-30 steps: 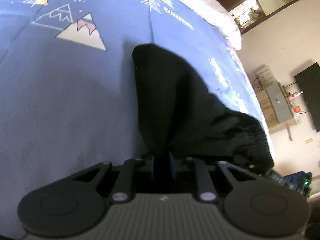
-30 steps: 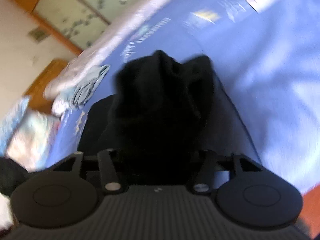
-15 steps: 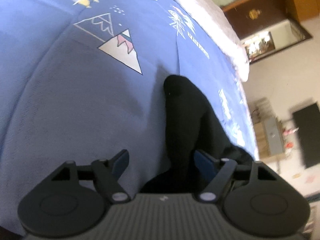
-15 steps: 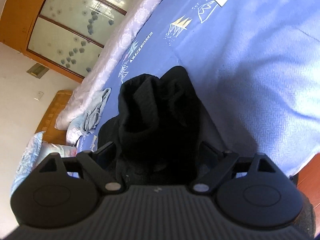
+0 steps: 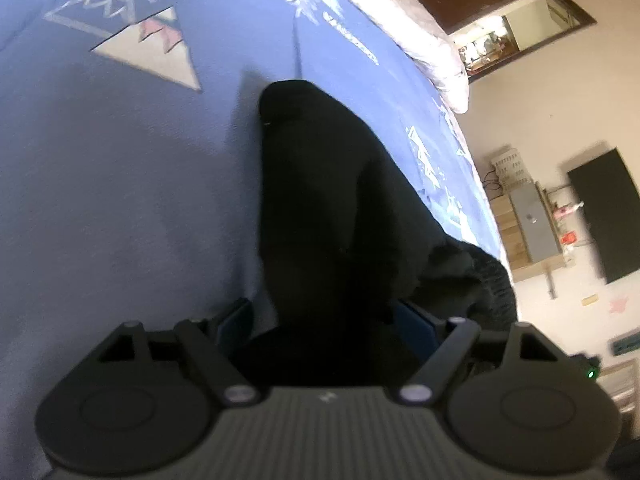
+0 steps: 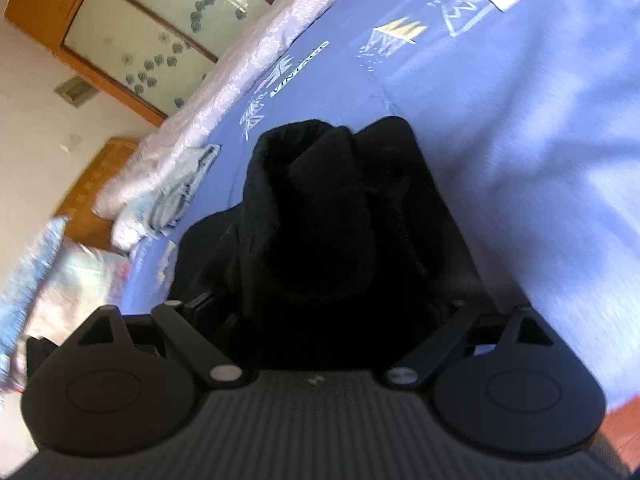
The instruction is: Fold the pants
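Black pants (image 5: 332,208) lie bunched on my blue bedspread (image 5: 120,200), mountain prints around. My left gripper (image 5: 326,320) spread wide, blue pads either side of dark fabric, left pad clear of it, right pad half hidden behind fold. My right gripper (image 6: 332,312) also wide apart, pants (image 6: 340,208) heaped between fingers, no pinch seen. Pale quilt (image 6: 256,60) along far bed edge; light-blue garment (image 6: 180,188) near it.

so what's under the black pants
The pants lie on a blue bedspread printed with mountain shapes. It shows all round them; the part beneath the cloth is covered, so anything else there cannot be seen.
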A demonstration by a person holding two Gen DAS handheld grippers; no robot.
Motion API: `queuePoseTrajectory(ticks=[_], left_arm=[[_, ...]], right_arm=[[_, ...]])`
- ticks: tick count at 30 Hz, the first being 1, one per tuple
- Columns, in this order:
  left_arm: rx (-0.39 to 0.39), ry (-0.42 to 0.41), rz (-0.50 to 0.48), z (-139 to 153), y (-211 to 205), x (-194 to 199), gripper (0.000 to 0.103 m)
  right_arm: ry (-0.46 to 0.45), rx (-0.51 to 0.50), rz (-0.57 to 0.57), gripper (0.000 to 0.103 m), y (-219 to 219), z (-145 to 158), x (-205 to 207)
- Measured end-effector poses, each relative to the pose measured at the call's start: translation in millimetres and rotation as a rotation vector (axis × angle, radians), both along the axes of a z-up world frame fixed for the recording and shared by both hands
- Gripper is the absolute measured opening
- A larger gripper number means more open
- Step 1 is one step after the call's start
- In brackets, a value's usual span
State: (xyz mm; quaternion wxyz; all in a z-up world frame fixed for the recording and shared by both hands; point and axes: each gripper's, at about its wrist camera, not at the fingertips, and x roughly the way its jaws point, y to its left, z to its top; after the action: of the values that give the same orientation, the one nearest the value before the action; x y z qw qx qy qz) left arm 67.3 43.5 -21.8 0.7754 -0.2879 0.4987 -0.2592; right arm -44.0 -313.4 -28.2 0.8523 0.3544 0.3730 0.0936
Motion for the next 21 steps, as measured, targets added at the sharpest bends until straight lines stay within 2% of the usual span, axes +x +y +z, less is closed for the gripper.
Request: queuePoseTrajectory(ticks=[2, 3, 4, 5, 8, 10, 16, 21], left_arm=[[0.049, -0.017, -0.017, 3.1, -11.8, -1.4, 0.048], [0.040, 0.008, -0.036, 1.2, -16.8, 1.0, 0.028], [0.021, 0.041, -0.022, 0.0, -18.1, 1.9, 0.026], [0.015, 0.046, -0.009, 0.4, -16.1, -1.9, 0.024], [-0.017, 0.010, -0.008, 13.3, -10.7, -9.9, 0.017], [-0.060, -0.020, -0.013, 26.5, -4.5, -16.2, 0.017], [-0.104, -0.164, 0.015, 78.0, 21.6, -27.5, 0.017], [-0.135, -0.234, 0.080, 118.4, 53.6, 1.8, 0.017]], right_arm=[[0.007, -0.064, 0.031, 0.089, 11.2, 3.0, 7.5], [0.012, -0.083, 0.044, 0.080, 14.3, 4.0, 8.9], [0.027, -0.095, 0.056, 0.060, 17.7, 5.1, 11.0], [0.042, -0.093, 0.061, 0.053, 18.9, 6.4, 12.1], [0.022, -0.077, 0.061, 0.043, 20.2, 18.8, 5.5], [-0.019, -0.074, 0.070, 0.042, 23.1, 33.4, -1.0], [-0.181, -0.089, 0.145, 0.041, 56.1, 90.1, 4.9], [-0.349, -0.167, 0.223, 0.041, 91.3, 134.5, 37.9]])
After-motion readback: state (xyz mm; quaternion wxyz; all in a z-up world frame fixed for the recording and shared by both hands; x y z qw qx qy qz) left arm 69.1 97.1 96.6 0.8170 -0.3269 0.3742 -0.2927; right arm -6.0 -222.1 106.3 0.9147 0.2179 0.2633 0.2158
